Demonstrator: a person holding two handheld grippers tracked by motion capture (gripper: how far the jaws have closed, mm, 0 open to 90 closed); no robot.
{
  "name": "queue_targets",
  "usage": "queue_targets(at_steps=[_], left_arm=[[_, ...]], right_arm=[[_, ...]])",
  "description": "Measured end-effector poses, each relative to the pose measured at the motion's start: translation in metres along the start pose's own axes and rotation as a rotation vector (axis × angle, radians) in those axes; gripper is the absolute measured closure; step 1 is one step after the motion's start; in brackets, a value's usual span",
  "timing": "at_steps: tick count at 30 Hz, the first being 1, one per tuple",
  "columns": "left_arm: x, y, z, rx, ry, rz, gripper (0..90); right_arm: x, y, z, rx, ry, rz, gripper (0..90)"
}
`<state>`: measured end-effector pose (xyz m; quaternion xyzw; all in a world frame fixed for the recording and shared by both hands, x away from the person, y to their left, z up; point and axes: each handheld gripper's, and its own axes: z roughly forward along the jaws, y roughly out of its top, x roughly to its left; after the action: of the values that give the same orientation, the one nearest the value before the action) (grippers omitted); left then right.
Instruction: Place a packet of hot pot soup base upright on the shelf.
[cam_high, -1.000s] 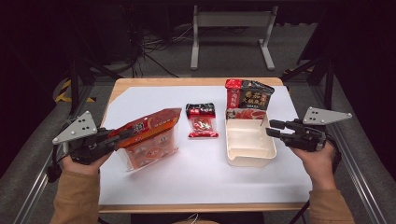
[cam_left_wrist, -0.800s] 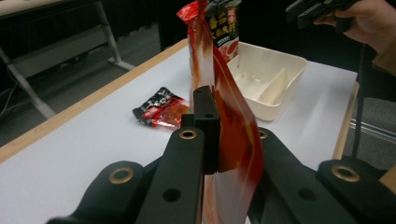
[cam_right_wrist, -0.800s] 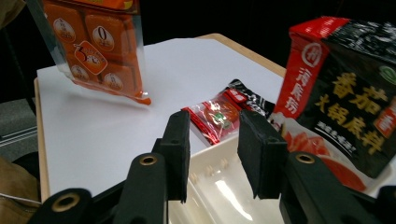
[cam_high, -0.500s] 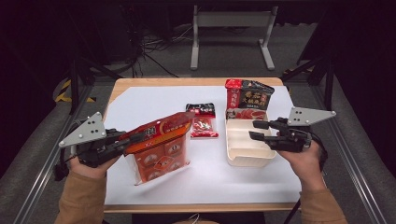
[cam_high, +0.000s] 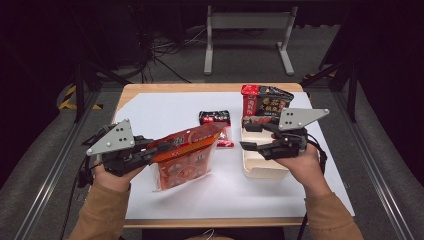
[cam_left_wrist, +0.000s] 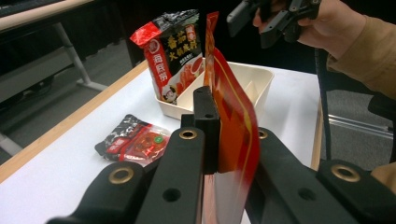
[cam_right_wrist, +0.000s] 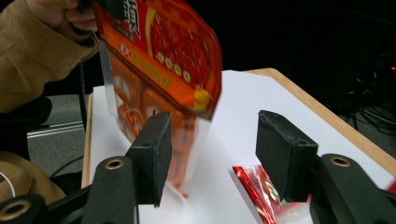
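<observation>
Left tool (cam_high: 159, 149) pinching orange pouch (cam_high: 186, 157), now lifted off desk (cam_high: 150, 107) toward cream tray (cam_high: 260, 167). Right tool (cam_high: 248, 144) spread, advanced leftward over tray, likely to receive pouch.

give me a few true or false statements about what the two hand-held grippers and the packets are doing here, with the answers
1. The left hand-held gripper is shut on the orange pouch. True.
2. The right hand-held gripper is clamped on the cream tray. False: its jaws stand open and hold nothing, above the tray.
3. The orange pouch lies flat on the white sheet. False: it is lifted and hangs from its top edge.
4. A small dark and red packet lies on the sheet between the pouch and the tray. True.
5. The black and red bag lies in front of the person's left forearm. False: it stands at the far end of the tray.
</observation>
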<state>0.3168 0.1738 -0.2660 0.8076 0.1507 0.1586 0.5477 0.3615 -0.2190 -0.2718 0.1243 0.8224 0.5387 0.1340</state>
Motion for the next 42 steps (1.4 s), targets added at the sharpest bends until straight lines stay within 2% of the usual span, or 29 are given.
queue_targets(at_steps=[2,5,8,15,18,21,26,27,31,34,37,42], left_arm=[[-0.002,0.001,0.002,0.000,-0.008,0.007,90.0],[-0.007,0.003,0.006,0.001,-0.023,0.026,90.0],[-0.009,0.003,0.009,-0.002,-0.040,0.024,90.0],[-0.019,0.007,0.016,-0.003,-0.055,0.055,90.0],[-0.021,0.007,0.017,-0.010,-0.060,0.054,90.0],[-0.022,0.007,0.020,-0.015,-0.068,0.055,90.0],[-0.024,0.007,0.020,-0.041,-0.078,0.048,90.0],[-0.024,0.007,0.020,-0.041,-0.078,0.048,90.0],[-0.023,0.007,0.018,-0.055,-0.071,0.044,90.0],[-0.020,0.005,0.017,-0.068,-0.068,0.034,89.9],[-0.017,0.003,0.016,-0.086,-0.067,0.017,89.7],[-0.016,0.002,0.015,-0.108,-0.067,0.012,89.0]], right_arm=[[0.000,0.002,0.003,-0.007,0.007,-0.004,44.9],[0.002,0.007,0.012,-0.018,0.042,-0.011,44.7],[0.004,0.010,0.019,-0.018,0.066,-0.013,44.7],[0.007,0.010,0.034,0.008,0.123,-0.010,45.3],[0.009,0.010,0.038,0.012,0.145,-0.012,47.6],[0.012,0.011,0.043,0.023,0.176,-0.026,54.3],[0.013,0.012,0.049,0.028,0.235,-0.023,67.1],[0.013,0.012,0.049,0.028,0.235,-0.023,67.1],[0.015,0.014,0.050,0.030,0.271,-0.031,82.0],[0.018,0.016,0.049,0.030,0.295,-0.053,89.0],[0.023,0.019,0.048,0.037,0.269,-0.065,89.4],[0.027,0.025,0.046,0.038,0.239,-0.070,89.5]])
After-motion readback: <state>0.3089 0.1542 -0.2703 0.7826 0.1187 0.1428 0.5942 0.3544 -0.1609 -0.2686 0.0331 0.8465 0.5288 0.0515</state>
